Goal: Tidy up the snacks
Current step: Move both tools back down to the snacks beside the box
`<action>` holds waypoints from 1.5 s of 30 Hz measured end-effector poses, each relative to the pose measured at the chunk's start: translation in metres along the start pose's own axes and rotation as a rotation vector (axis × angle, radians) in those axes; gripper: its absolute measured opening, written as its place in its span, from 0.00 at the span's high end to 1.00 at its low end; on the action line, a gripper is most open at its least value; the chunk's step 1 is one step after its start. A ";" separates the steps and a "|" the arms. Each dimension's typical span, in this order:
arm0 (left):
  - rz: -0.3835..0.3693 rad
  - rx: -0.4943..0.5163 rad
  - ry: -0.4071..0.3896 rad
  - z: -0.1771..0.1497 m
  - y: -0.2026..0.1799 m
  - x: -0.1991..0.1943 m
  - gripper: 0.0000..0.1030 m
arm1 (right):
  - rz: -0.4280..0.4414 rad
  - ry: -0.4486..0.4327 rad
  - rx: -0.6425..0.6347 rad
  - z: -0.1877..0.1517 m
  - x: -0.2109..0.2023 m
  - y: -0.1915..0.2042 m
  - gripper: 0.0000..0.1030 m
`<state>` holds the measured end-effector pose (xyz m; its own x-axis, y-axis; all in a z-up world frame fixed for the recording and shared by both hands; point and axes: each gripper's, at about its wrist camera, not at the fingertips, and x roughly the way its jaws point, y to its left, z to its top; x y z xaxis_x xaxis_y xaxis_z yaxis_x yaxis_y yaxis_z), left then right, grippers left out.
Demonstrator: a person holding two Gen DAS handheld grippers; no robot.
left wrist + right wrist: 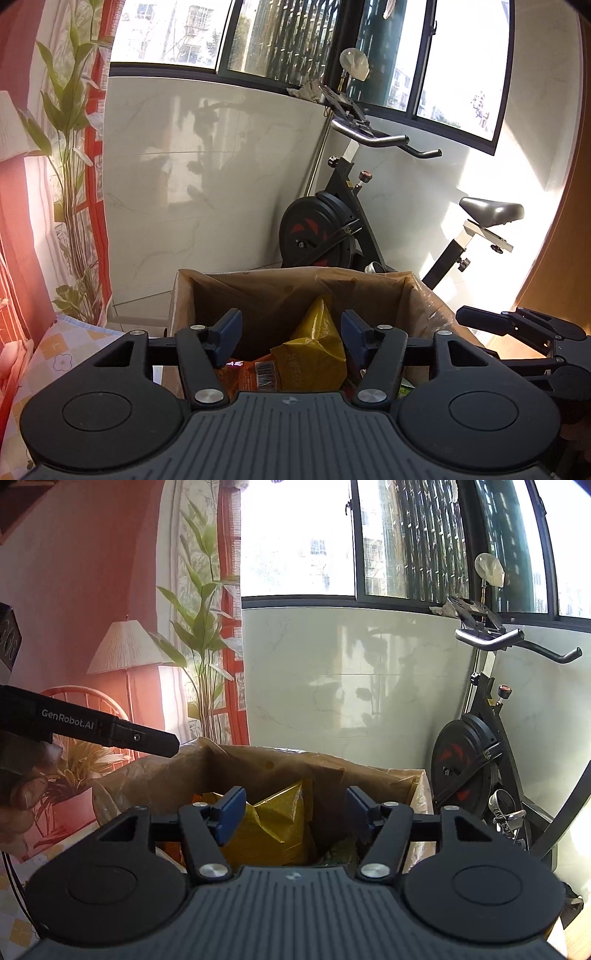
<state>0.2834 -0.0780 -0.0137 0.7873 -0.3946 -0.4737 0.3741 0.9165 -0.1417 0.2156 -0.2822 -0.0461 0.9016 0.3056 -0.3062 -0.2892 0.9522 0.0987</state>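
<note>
**Two matching black hand-held grippers**

The left black plastic two-finger gripper (291, 338) and the right black plastic two-finger gripper (295, 814) look alike. Each has a dark grey ribbed housing in the middle — with a small pale emblem near its front edge — flanked by two round black discs with recessed circles. Angled black linkage arms with triangular cut-outs run forward, pinned by round silver screws. The fingers end in blue rectangular pads (229, 334). Seen from the right wrist, the left unit's side bears white "GenRobot.AI" lettering.
</note>
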 end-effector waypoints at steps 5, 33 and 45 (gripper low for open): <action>0.037 -0.058 0.012 -0.015 0.014 -0.039 0.38 | 0.017 -0.008 0.041 -0.007 -0.025 0.008 0.29; 0.209 -0.117 0.055 -0.132 0.058 -0.060 0.35 | -0.090 0.119 0.294 -0.136 -0.066 0.012 0.26; 0.240 -0.111 0.117 -0.155 0.081 -0.021 0.35 | -0.023 0.312 0.256 -0.181 -0.003 0.036 0.27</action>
<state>0.2212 0.0146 -0.1504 0.7823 -0.1616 -0.6016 0.1234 0.9868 -0.1045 0.1442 -0.2488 -0.2125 0.7545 0.3070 -0.5800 -0.1448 0.9400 0.3090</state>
